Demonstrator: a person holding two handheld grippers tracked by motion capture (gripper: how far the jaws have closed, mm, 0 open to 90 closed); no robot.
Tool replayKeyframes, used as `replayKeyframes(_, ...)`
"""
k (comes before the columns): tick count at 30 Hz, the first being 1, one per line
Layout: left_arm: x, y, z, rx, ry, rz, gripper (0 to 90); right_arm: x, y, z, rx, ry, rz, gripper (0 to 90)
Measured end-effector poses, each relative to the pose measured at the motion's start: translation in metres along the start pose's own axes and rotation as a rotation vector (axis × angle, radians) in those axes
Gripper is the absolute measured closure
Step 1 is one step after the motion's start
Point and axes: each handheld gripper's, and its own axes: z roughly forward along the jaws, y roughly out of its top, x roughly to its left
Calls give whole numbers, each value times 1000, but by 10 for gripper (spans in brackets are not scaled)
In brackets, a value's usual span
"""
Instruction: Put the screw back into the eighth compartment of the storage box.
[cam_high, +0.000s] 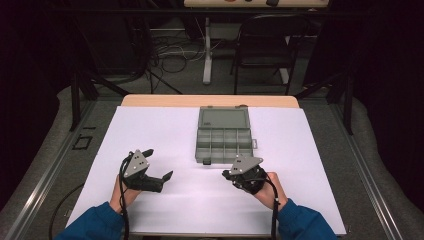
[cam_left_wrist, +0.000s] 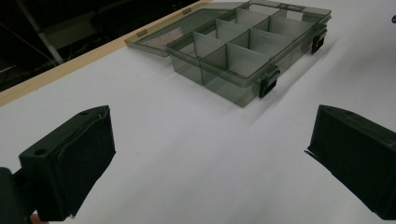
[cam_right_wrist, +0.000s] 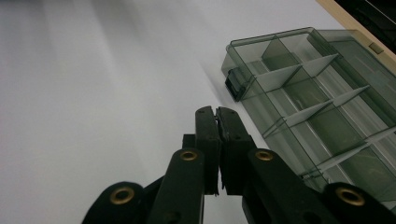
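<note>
A clear grey plastic organiser box (cam_high: 223, 139) lies open on the white table sheet (cam_high: 165, 130), its lid folded back and its compartments empty. In the left gripper view the box (cam_left_wrist: 247, 51) sits ahead with two dark latches on its near wall. My left gripper (cam_high: 159, 164) rests at the front left, open, nothing between its pads (cam_left_wrist: 84, 163). My right gripper (cam_high: 225, 174) sits just in front of the box's near right corner, shut on nothing. In the right gripper view its fingertips (cam_right_wrist: 217, 114) meet beside the box (cam_right_wrist: 317, 102).
A wooden table edge (cam_high: 210, 100) runs behind the sheet. A black folding chair (cam_high: 265, 45) and a white table leg (cam_high: 207, 50) stand beyond on the floor with cables. A person's blue sleeves (cam_high: 95, 222) come in at the bottom.
</note>
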Motion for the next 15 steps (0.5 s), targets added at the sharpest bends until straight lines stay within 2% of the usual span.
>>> replayKeyframes(15,0,0,1,1,2,-1,0,-11,0,-10,-21,-45,16,885)
